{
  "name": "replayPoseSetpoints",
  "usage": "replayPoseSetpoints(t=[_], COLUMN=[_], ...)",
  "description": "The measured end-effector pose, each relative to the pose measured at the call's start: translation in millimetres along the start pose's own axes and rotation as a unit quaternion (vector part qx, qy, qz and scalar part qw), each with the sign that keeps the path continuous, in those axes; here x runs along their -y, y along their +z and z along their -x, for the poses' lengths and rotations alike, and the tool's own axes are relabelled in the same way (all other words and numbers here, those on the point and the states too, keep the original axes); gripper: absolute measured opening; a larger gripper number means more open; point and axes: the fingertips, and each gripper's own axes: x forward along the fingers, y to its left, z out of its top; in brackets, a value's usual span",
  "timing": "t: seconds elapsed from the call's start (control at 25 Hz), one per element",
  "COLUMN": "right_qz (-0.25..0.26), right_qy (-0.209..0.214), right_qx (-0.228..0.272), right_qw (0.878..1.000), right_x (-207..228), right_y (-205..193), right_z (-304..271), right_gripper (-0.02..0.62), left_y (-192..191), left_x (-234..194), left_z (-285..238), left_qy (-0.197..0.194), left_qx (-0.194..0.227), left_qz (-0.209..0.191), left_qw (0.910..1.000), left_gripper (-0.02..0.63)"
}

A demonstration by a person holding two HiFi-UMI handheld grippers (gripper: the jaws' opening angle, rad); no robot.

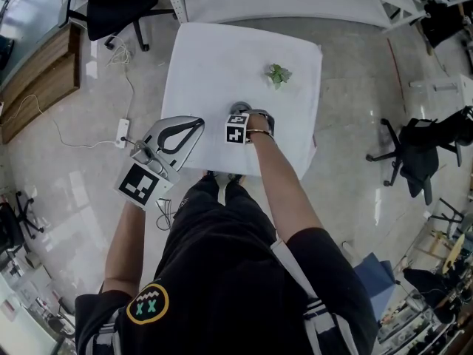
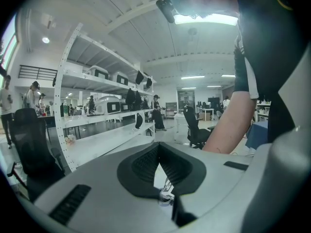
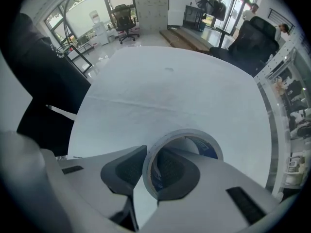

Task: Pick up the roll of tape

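The white table (image 1: pixel 222 65) serves as reference throughout. The roll of tape (image 3: pixel 189 132) sits on the table close to its near edge, about midway along that edge. A small green object (image 1: pixel 278 74), not identifiable, lies toward the table's far right corner, well apart from the roll. The roll appears to lie flat on the tabletop, its bore upright and its open hole facing up. Being round, it has no long axis across the table and points no particular way. The right gripper (image 3: pixel 150 161) points down onto the table, one jaw inside the bore and the other against the outer face. It is closed on the near-left wall of the ring, the pads appearing to press it from both sides. The left gripper (image 2: pixel 158 145) is held off the table's near left corner, jaws together with nothing between them. In my judgement the roll is light and stiff, a wound band that should not crush under the pads. Its outer wrap looks smooth and could slip. The wall is the sound place to take hold, as here. Held at one side only, the ring may tilt or swing about the pads when lifted, so the pinch should sit deep on the wall.
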Motion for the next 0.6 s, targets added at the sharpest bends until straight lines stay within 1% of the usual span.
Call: replayPoseSetpoints(t=[0.12,0.24,0.36,0.48,0.6], right_qz=[-0.019,-0.044,-0.075,-0.098,-0.120], right_qy=[-0.009,-0.020,-0.033,-0.044,-0.057], right_qx=[0.026,0.062,0.102,0.130,0.158], right_qw=[0.999,0.997,0.991,0.986,0.978], right_x=[1,3,9,11,13], right_y=[3,9,14,18,22], right_z=[10,24,41,56,72], right_gripper=[0.077,0.069,0.069,0.069,0.069], left_y=[4,11,17,23,26], left_x=[3,6,9,13,12], left_z=[-1,-3,-7,-8,-8], left_qy=[-0.003,-0.007,-0.013,-0.020,-0.023], left_qx=[0.003,0.012,0.017,0.023,0.028], left_qz=[-0.002,-0.007,-0.014,-0.020,-0.019], left_qw=[1.0000,0.9999,0.9997,0.9993,0.9992], left_gripper=[0.017,0.017,0.017,0.017,0.017])
